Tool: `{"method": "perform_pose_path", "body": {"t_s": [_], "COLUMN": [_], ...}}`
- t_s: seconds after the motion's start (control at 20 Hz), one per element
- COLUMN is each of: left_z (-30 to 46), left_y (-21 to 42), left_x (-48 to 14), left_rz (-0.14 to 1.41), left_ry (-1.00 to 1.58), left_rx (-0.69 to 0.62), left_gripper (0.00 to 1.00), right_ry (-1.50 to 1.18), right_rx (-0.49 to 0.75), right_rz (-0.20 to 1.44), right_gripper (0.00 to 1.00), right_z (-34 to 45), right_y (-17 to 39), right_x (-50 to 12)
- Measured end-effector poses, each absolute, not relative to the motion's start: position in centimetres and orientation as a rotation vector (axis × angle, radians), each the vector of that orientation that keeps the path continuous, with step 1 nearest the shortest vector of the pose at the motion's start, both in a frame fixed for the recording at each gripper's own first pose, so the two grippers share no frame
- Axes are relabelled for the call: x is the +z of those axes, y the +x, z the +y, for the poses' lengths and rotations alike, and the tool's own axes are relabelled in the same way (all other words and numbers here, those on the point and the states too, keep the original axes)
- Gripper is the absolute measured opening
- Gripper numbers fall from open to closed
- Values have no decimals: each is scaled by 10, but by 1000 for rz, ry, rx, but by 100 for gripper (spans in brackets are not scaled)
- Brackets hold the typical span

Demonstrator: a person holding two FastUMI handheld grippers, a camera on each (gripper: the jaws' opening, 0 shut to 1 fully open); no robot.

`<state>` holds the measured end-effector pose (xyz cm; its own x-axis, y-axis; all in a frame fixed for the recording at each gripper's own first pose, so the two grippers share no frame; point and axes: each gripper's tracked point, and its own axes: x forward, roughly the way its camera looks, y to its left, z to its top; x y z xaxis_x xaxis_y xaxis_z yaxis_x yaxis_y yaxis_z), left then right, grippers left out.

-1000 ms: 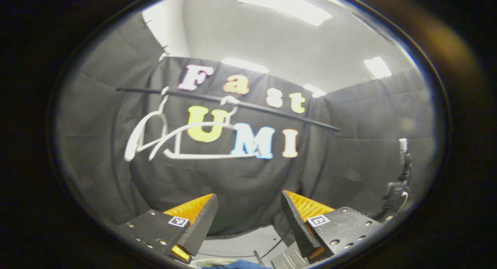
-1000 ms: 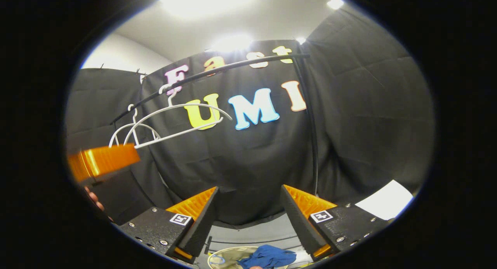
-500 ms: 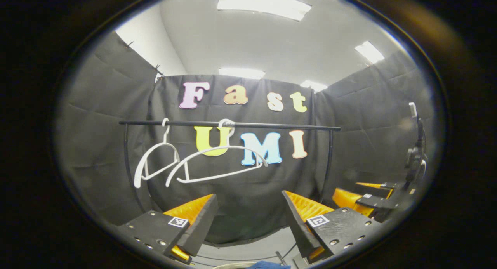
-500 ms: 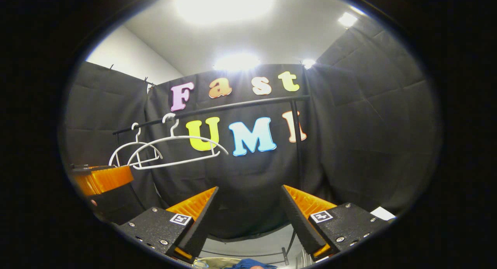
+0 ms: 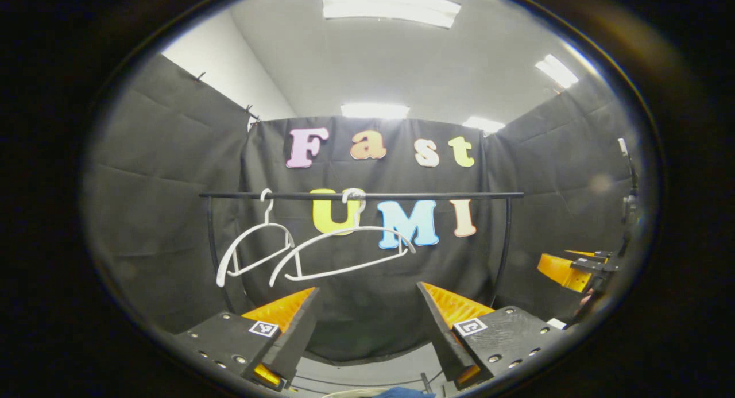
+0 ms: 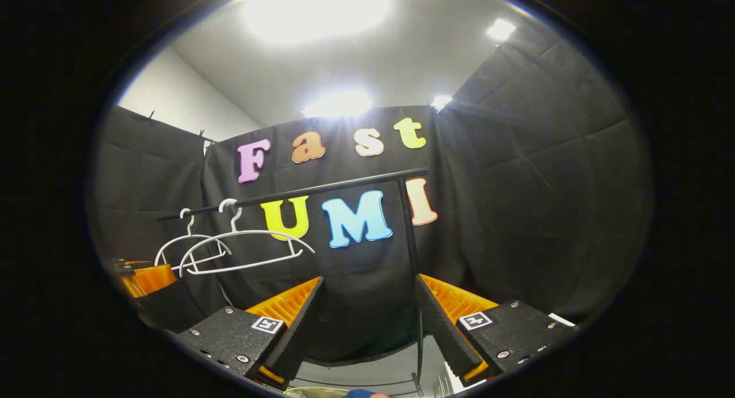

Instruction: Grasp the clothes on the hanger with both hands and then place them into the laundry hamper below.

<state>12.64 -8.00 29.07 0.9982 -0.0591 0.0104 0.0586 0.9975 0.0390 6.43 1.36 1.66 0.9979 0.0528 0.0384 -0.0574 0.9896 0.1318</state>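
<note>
In the left gripper view, the left gripper (image 5: 367,329) stands at the bottom with its two fingers spread wide apart, and nothing is between them. Behind the gap a black metal clothes rail (image 5: 362,196) runs across the booth in front of the black cloth wall. Two white plastic hangers hang on it, both bare: a smaller hanger (image 5: 252,254) at the left and a bigger hanger (image 5: 344,251) just beside it, at the right. At the very bottom edge a small piece of blue cloth (image 5: 402,393) shows, and next to it the pale rim of the laundry hamper (image 5: 350,393); the cloth seems to lie at this rim, low under the rail. At the right edge of this view the right gripper (image 5: 571,266) is seen farther off.

In the right gripper view, the right gripper (image 6: 367,329) is also open, its fingers well apart and holding nothing. The black rail (image 6: 298,192) goes slanted here, and the two white hangers (image 6: 229,251) hang on its left part, empty. At the left edge the left gripper (image 6: 143,277) appears; I cannot tell its opening from here. At the bottom edge a bit of the blue cloth (image 6: 359,393) shows beside the hamper's rim (image 6: 304,392).
</note>
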Motion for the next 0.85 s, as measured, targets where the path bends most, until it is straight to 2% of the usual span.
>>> {"method": "perform_pose_path", "body": {"t_s": [0.35, 0.4, 0.85], "left_z": [-49, -43, 11], "left_y": [121, 119, 130], "left_x": [299, 300, 281], "left_rz": [-44, -53, -68], "left_ry": [5, -15, -17], "left_rx": [-31, -31, 7], "left_gripper": [93, 93, 93], "right_ry": [124, 118, 113], "right_rx": [6, 0, -63], "right_rz": [-61, -59, -67], "right_gripper": [90, 95, 95], "right_z": [12, 14, 37], "right_y": [54, 51, 45], "right_x": [25, 24, 21]}}
